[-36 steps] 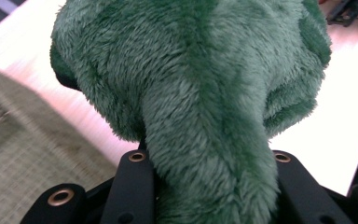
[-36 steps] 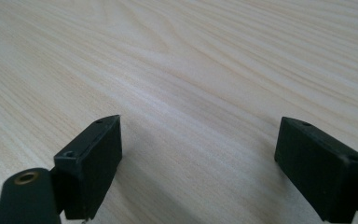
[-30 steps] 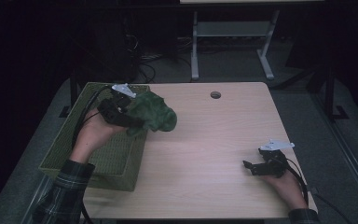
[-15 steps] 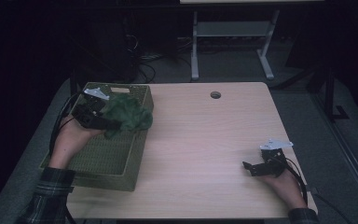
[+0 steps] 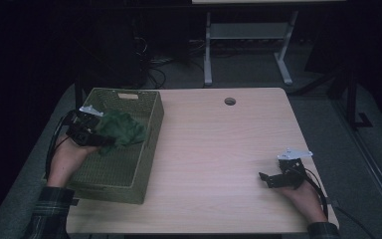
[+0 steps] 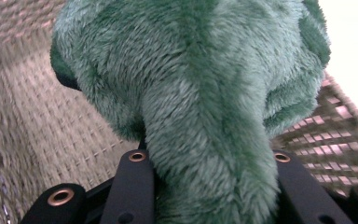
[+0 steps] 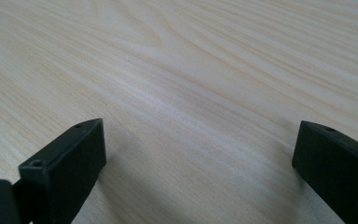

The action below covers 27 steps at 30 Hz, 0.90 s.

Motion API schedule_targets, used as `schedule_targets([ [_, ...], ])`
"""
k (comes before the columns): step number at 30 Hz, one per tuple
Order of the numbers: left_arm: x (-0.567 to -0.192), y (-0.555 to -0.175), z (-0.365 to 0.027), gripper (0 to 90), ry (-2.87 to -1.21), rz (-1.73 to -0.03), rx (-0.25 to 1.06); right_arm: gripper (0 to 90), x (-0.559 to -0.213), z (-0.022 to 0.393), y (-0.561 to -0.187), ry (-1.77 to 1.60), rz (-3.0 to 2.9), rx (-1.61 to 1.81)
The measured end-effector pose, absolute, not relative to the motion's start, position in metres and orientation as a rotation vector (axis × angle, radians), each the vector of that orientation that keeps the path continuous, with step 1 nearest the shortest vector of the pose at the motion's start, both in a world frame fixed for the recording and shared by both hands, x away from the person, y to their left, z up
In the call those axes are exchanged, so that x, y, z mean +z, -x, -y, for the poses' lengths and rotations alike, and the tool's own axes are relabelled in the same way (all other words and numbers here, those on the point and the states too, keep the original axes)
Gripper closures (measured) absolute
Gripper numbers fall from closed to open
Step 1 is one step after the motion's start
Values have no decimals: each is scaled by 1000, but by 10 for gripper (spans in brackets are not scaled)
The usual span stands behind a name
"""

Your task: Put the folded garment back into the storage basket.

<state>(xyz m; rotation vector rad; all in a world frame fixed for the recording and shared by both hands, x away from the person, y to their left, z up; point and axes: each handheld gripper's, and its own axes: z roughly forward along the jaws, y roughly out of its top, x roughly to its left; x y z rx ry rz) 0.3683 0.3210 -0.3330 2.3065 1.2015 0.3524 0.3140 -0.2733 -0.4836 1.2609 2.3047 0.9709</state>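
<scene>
- The green plush toy (image 5: 120, 130) is clamped in the left gripper (image 5: 97, 135), whose jaws stand partly closed and press into its fur on both sides; the left gripper view shows a thick furry limb (image 6: 209, 154) squeezed between them.
- The toy hangs over the inside of the woven basket (image 5: 144, 164) at the left of the table (image 5: 219, 149), above its far half, not resting on the basket floor as far as I can tell.
- From the jaws the toy lies to the right, toward the basket's right wall; its long axis runs roughly left to right across the basket.
- The coming move is likely a lowering and letting go; the left hand is the one over the basket.
- The right gripper (image 5: 271, 180) rests at the near right of the table, well apart, jaws wide and holding nothing.
</scene>
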Motion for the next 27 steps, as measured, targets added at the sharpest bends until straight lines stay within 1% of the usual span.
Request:
schedule_targets([
  [1, -342, -370, -325, 668, -2306, -1224, 346, 22, -484, 273, -314, -1261, -2305, 971],
  [4, -350, -372, -328, 668, -2307, -1248, 346, 22, -484, 273, -314, -1261, -2305, 971],
  [7, -368, -377, -335, 668, -2312, -1281, 312, 22, -484, 273, -314, -1261, -2304, 971],
  [9, -371, -378, -336, 668, -2314, -1288, 308, 22, -484, 273, -314, -1261, -2304, 971],
  [11, -382, -382, -339, 668, -2321, -1313, 279, 22, -484, 273, -314, -1262, -2304, 971],
  [19, -401, -386, -342, 655, -2364, -1344, 261, 22, -484, 273, -314, -1261, -2305, 971],
  [23, -405, -386, -340, 618, -2388, -1339, 263, 22, -484, 273, -314, -1261, -2305, 971],
  [27, -409, -386, -341, 517, -2387, -1346, 263, 22, -484, 273, -314, -1261, -2304, 971],
])
